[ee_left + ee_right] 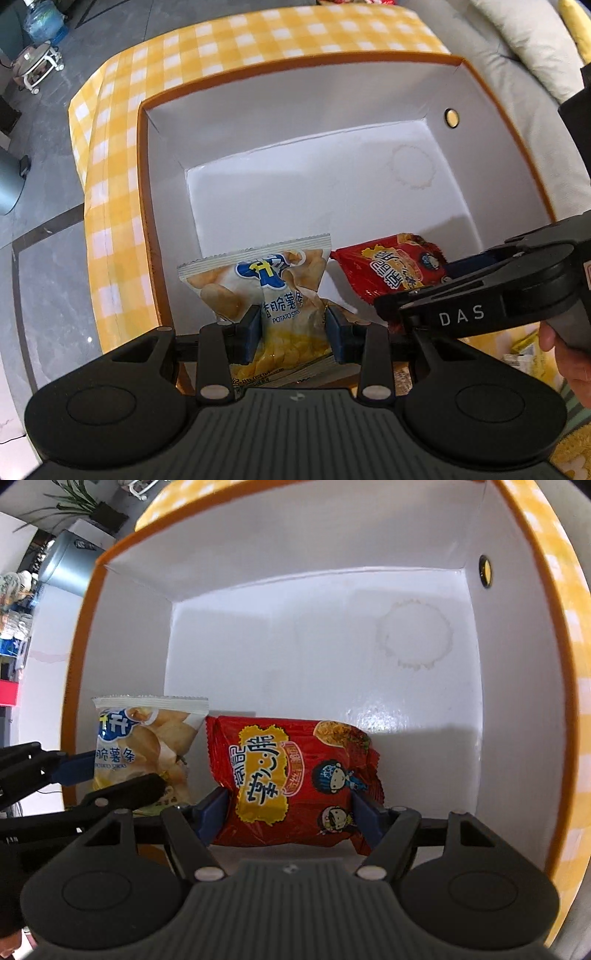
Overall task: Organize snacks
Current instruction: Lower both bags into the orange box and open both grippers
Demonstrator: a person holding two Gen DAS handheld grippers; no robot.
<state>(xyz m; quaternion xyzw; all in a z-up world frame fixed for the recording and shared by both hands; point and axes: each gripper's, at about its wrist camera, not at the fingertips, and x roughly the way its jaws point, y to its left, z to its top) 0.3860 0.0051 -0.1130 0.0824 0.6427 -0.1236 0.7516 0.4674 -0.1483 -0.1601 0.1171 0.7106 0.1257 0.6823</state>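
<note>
Left claw (291, 334): points steeply down, blue pads pinched on the waist of a white and yellow crinkled plastic potato-stick bag (269, 295).
Right claw (290, 814): tilted down, pads pressed on both sides of a red glossy snack packet (295, 779).
Hand (569, 362): wrapped around the right claw's grip.

"POTATO" on pale crisp packet (273, 291), "DAS" on right gripper (417, 291)

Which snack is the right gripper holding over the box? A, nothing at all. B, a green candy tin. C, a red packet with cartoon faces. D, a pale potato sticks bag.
C: the right gripper has its blue pads pressed on both sides of the red packet, while the potato sticks bag sits in the left gripper, both inside the white box.
</note>
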